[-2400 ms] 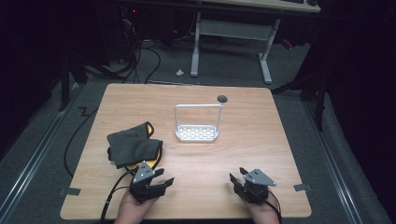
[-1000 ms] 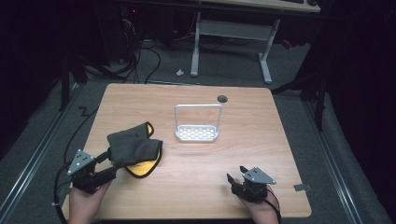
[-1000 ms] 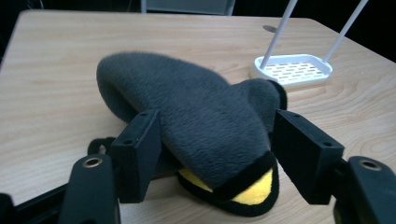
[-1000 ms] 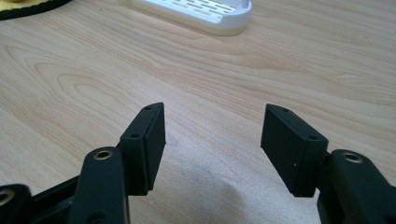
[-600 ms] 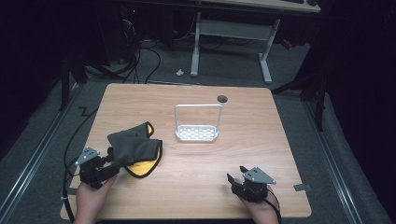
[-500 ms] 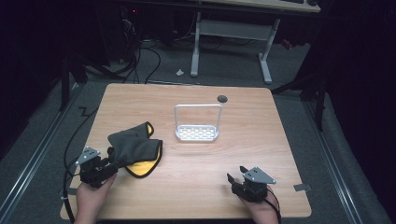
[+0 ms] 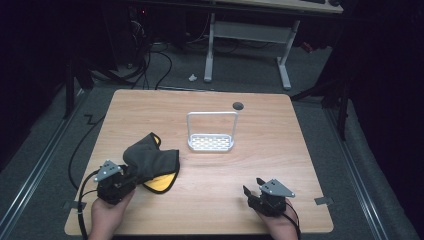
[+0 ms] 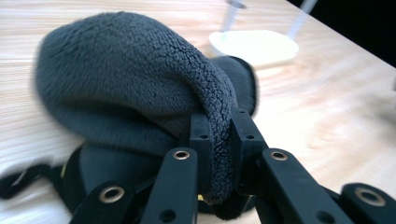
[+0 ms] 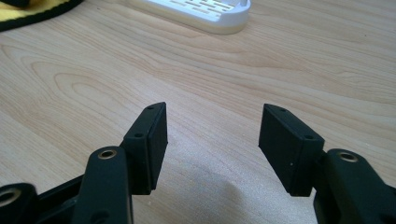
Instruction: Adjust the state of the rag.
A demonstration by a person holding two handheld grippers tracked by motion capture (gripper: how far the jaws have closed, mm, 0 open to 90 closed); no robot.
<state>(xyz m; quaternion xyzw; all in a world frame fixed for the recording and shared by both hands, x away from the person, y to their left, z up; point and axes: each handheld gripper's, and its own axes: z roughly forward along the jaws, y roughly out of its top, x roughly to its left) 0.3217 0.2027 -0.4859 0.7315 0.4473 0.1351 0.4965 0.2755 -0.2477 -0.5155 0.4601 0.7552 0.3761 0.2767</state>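
Two grippers sit low on the tabletop (image 7: 280,150). Left gripper (image 8: 219,154) jaws pinch the fuzzy grey mitt (image 8: 130,88). Right gripper (image 9: 212,149) jaws wide, w/ nothing between.

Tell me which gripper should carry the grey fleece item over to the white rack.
Left. The left gripper is already shut on a fold of the grey fleece item. The right gripper rests open over bare wood near the table's front edge, holding nothing. The white rack stands mid-table.
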